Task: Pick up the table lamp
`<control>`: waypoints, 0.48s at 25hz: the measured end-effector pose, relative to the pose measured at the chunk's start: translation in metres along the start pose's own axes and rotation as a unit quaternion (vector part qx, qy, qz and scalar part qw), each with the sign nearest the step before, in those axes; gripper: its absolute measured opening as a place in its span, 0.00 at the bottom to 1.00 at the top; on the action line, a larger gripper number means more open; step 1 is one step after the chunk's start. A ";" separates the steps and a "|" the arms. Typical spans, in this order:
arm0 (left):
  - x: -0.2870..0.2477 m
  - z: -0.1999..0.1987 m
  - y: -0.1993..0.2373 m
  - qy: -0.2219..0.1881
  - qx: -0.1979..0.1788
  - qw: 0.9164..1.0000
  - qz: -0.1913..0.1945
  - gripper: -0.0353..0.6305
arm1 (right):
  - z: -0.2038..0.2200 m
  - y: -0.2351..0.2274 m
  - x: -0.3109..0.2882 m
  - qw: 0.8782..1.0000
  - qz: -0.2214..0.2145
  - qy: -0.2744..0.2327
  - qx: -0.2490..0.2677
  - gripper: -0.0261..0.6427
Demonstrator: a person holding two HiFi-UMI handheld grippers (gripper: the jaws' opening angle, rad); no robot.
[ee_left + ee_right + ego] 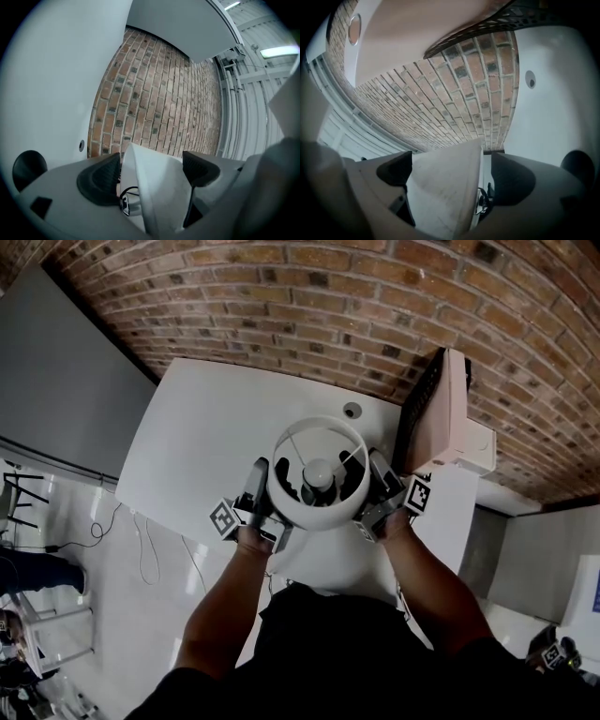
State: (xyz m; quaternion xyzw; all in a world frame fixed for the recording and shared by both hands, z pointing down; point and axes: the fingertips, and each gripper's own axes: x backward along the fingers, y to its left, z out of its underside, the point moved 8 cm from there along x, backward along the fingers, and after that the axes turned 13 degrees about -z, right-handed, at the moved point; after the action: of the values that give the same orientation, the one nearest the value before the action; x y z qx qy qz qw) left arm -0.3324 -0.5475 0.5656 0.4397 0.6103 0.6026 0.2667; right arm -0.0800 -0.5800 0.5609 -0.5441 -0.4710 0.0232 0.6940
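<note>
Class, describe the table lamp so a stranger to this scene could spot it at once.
Find the brick wall, then the white table before it. At the table's near edge, the left claw and right claw hold the table lamp: a round white shade, open-topped, bulb inside, unlike the flat panel alongside.

Left gripper and right gripper are grey with black pads and black-and-white marker cubes, person wears a black top.

White counter, one small round hole near back edge. Brick wall behind. Pinkish box (black grille on one face) stands at right end. Cable on floor, left.
</note>
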 end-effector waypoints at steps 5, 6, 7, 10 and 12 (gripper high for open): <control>0.003 0.003 -0.001 -0.008 0.005 1.000 -0.006 0.67 | 0.002 0.004 -0.002 1.000 0.002 0.007 0.010 0.80; 0.004 0.003 -0.002 -0.009 0.005 1.000 -0.007 0.67 | 0.003 0.005 -0.004 1.000 0.001 0.009 0.010 0.80; 0.005 0.003 -0.004 -0.010 0.005 1.000 -0.006 0.67 | 0.005 0.007 -0.005 1.000 0.000 0.011 0.010 0.80; 0.007 0.005 -0.011 -0.009 0.003 1.000 0.000 0.67 | 0.008 0.013 -0.007 1.000 -0.004 0.014 0.016 0.79; 0.007 0.007 -0.019 -0.006 0.000 1.000 0.008 0.67 | 0.009 0.020 -0.011 1.000 -0.009 0.015 0.020 0.79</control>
State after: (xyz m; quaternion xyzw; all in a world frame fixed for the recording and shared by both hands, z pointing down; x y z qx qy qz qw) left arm -0.3336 -0.5357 0.5481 0.4480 0.6052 0.6019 0.2660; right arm -0.0824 -0.5712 0.5385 -0.5265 -0.4646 0.0183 0.7118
